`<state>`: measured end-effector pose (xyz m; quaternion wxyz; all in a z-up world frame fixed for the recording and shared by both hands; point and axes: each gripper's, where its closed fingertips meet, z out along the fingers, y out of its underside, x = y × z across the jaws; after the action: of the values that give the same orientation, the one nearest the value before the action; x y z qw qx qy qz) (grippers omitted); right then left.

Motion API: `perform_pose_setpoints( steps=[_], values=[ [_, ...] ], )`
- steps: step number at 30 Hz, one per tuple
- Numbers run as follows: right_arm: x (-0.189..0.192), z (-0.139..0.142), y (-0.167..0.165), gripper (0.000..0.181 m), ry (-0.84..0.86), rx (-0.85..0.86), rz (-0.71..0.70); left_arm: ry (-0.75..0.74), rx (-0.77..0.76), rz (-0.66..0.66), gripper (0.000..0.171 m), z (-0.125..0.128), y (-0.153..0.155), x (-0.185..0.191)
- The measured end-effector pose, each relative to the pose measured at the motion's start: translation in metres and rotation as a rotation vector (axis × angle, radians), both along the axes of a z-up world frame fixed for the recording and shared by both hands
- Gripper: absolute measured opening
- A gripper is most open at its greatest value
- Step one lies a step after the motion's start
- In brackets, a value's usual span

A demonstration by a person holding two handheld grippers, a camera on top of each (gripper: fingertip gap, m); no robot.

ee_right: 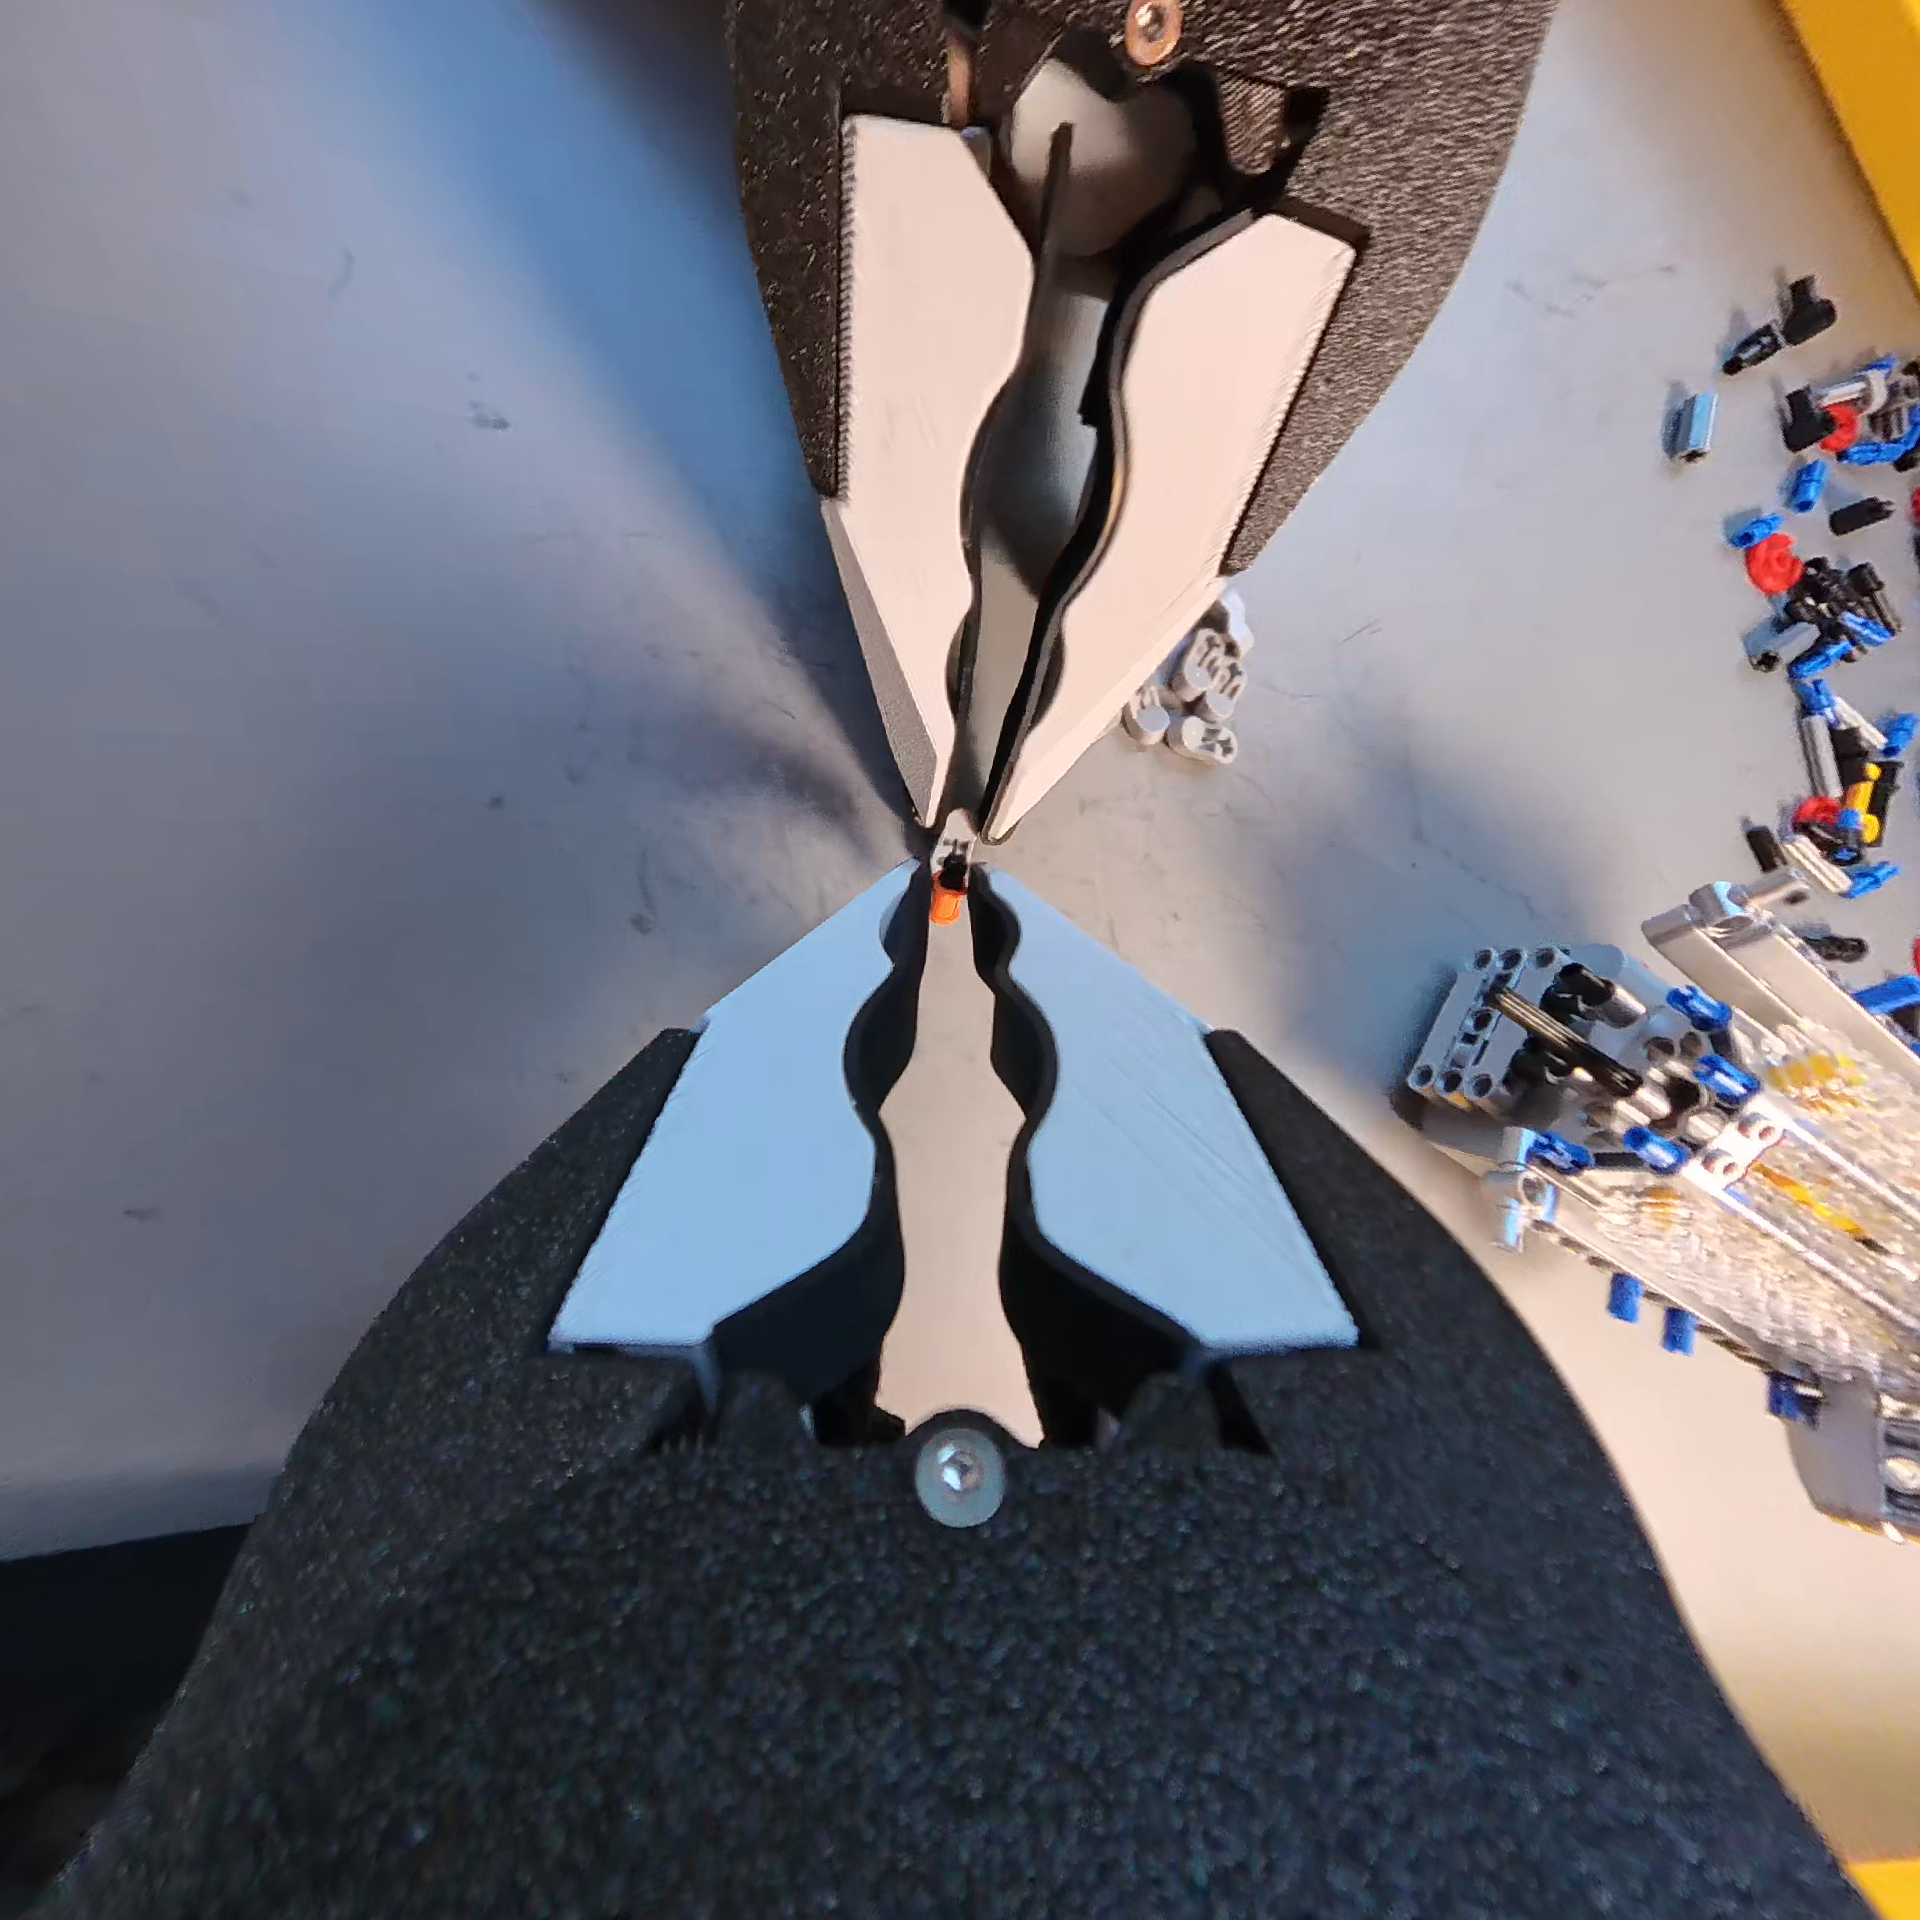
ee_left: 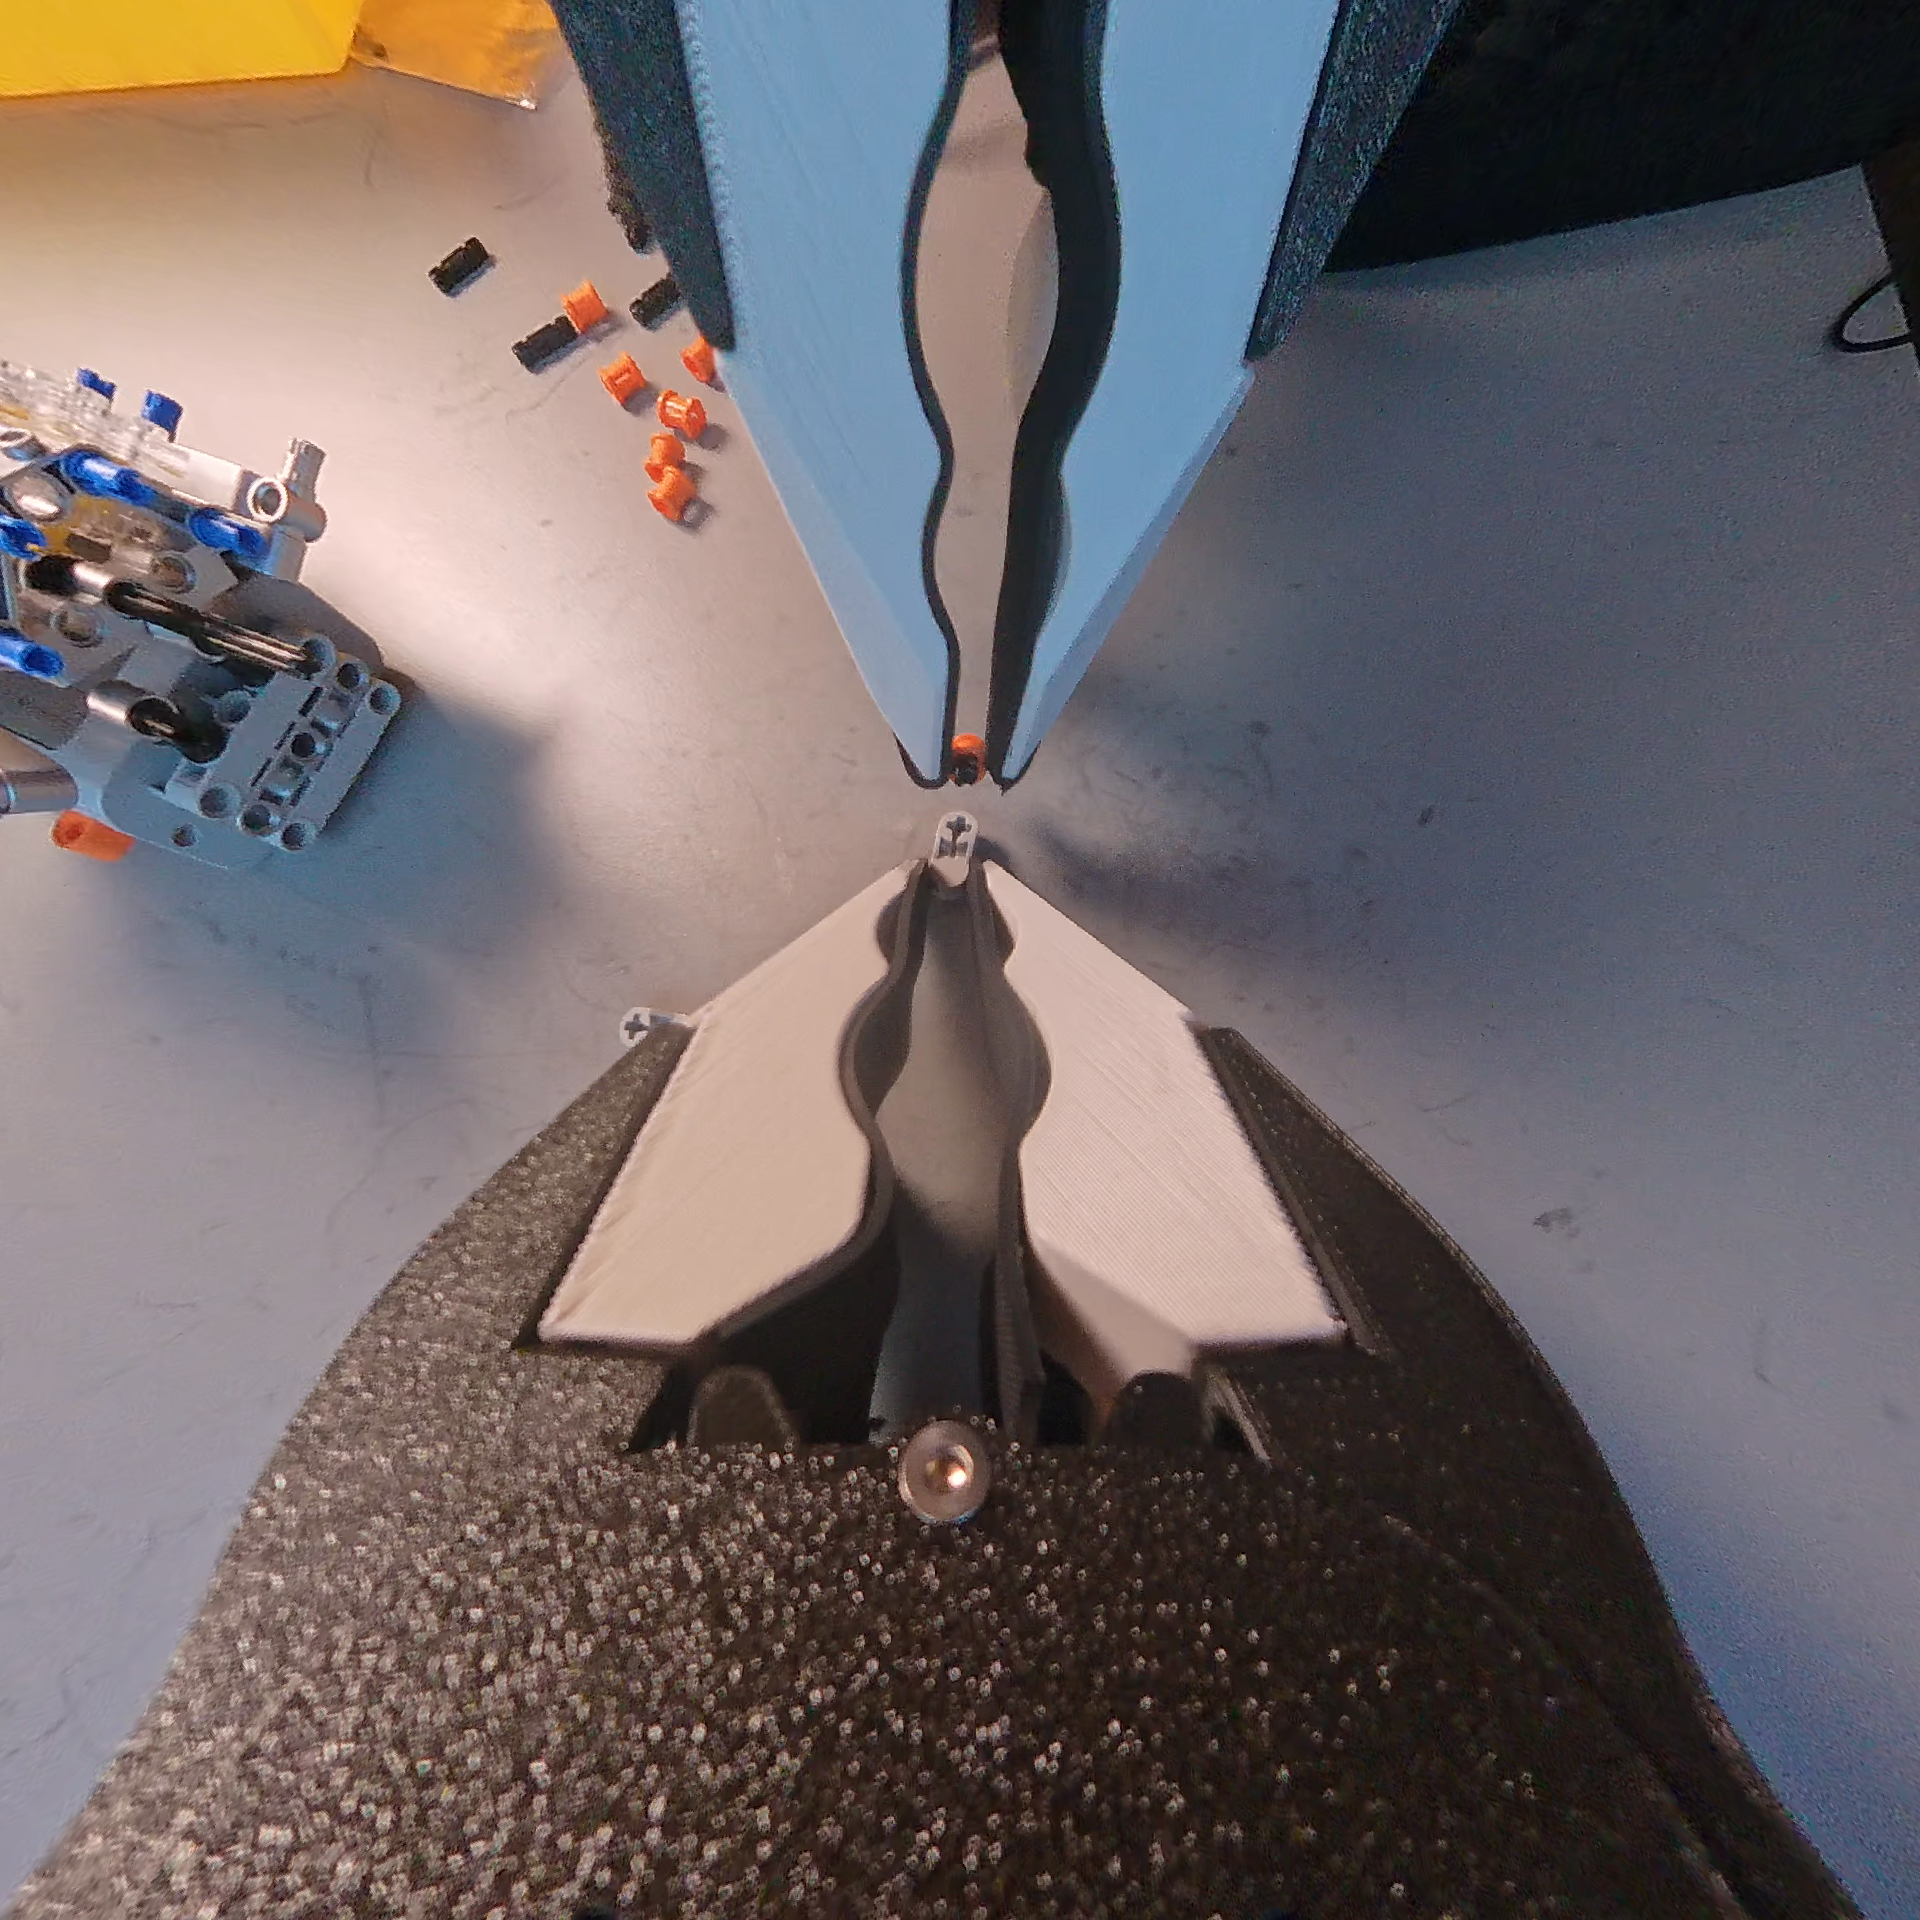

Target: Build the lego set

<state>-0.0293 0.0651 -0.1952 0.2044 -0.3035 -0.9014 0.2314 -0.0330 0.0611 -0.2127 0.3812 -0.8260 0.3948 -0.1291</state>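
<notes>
My left gripper (ee_left: 951,871) is shut on a short light grey cross axle (ee_left: 956,833) that sticks out past its tips. My right gripper (ee_left: 961,777) comes in from the top of the left wrist view, tip to tip with the left, and is shut on a small orange bush (ee_left: 966,746). In the right wrist view my right gripper (ee_right: 948,885) holds the orange bush (ee_right: 943,902) right against the end of the grey axle (ee_right: 956,840), which is held by the left gripper (ee_right: 958,826) opposite. Both are held just above the grey tabletop (ee_left: 1455,727).
A grey, blue and black brick-built assembly (ee_left: 187,644) (ee_right: 1621,1091) lies to one side. Near it lie loose orange bushes (ee_left: 665,436), black pins (ee_left: 459,265), grey connectors (ee_right: 1195,696) and a scatter of small parts (ee_right: 1829,603). A yellow box (ee_left: 177,42) stands at the table's edge. The grippers are tip to tip, or close to it.
</notes>
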Motion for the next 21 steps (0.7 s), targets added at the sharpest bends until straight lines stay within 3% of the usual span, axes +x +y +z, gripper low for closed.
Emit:
perform_pose_setpoints(
  steps=[5, 9, 15, 21],
  values=[
    [-0.004, 0.02, -0.007, 0.006, 0.102, -0.195, -0.058, -0.063, 0.019, 0.019, 0.017, 0.011, -0.004, -0.005],
    [-0.01, 0.055, -0.014, 0.006, 0.195, -0.502, -0.124, -0.241, 0.037, 0.031, 0.016, 0.035, -0.01, -0.006],
    [-0.016, 0.096, -0.016, 0.006, 0.195, -0.963, -0.199, -0.543, 0.064, 0.018, 0.014, 0.079, -0.014, 0.006],
    [-0.014, 0.098, -0.021, 0.006, 0.153, -1.095, -0.196, -0.751, 0.052, 0.008, 0.012, 0.107, -0.017, 0.01]
  ],
)
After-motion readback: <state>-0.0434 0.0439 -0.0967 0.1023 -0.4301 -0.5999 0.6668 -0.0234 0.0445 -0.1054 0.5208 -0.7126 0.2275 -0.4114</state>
